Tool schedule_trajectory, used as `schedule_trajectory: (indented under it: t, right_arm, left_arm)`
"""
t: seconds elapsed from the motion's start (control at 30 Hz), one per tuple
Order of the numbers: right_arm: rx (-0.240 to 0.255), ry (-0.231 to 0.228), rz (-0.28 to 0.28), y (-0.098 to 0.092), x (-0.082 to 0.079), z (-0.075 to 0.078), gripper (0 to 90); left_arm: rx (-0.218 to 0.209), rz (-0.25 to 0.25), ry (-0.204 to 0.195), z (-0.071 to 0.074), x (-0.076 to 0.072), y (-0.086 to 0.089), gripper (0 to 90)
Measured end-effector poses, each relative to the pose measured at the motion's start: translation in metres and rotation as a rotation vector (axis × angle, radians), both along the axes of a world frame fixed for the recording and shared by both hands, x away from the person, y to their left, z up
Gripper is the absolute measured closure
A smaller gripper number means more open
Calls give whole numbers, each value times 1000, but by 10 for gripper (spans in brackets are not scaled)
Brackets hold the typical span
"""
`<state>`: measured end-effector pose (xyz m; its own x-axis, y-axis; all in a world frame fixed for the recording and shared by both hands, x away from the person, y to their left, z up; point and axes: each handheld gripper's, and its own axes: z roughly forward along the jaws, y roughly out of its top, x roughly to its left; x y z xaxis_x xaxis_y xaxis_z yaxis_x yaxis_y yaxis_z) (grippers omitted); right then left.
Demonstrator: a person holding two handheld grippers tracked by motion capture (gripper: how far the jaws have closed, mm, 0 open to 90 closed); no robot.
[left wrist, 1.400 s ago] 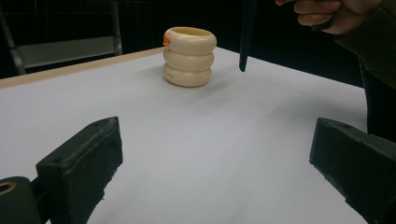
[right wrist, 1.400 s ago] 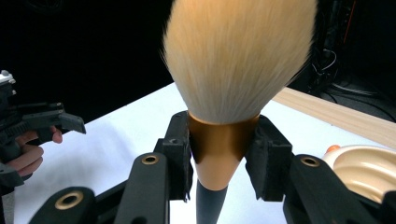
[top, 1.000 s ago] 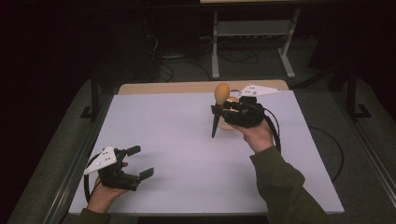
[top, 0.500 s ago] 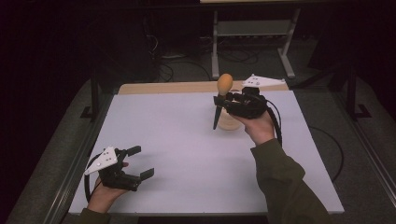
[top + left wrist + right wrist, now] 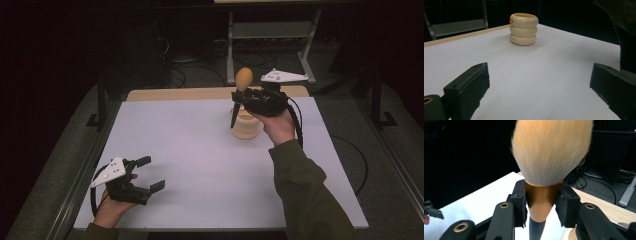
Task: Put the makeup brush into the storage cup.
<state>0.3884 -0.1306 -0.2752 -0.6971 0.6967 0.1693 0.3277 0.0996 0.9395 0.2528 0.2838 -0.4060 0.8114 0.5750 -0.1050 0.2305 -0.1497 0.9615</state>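
A makeup brush with a pale orange fluffy head, copper collar and black handle is held upright above the table by my right gripper, which is shut on its collar. Just below and right of the handle stands a cream ribbed holder, like three stacked rings, open at the top. My left gripper rests at the near left of the white table, open, its jaws wide apart with nothing between them.
A wooden strip runs along the table's far edge. Beyond it the dark floor holds cables and a metal stand. The person's right sleeve reaches across the near right of the table.
My right gripper has lifted the brush higher and slightly to the right, above the holder. The left gripper has stayed put.
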Motion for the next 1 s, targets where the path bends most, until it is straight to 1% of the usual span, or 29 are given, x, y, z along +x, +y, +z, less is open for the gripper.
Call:
schedule_trajectory:
  t: [0.13, 0.23, 0.3, 0.4, 0.53, 0.87, 0.93, 1.0]
  right_arm:
    - [-7, -12, -21, -2, 5, 2, 622]
    - [-10, -12, -36, -4, 9, 2, 622]
    - [-13, -12, -48, -5, 13, 0, 622]
    - [-12, -3, -67, -8, 18, -2, 622]
    - [-8, 2, -95, -12, 25, -6, 622]
    - [5, -9, -155, -20, 36, -12, 622]
    - [-2, -14, -166, -21, 38, -14, 622]
    - [-6, -8, -178, -22, 40, -16, 622]
  left_arm:
    - [-1, 1, 0, 0, 0, 0, 25]
    - [0, 0, -1, 0, 0, 0, 25]
    - [-4, 2, 1, 0, 0, -1, 25]
    - [4, -2, -3, 0, 0, -1, 25]
    - [2, 0, 0, 0, 0, -1, 25]
    - [11, -6, 3, 0, -1, -4, 25]
    - [11, -6, 2, 0, -1, -4, 25]
    - [9, -7, 4, 0, -1, -4, 25]
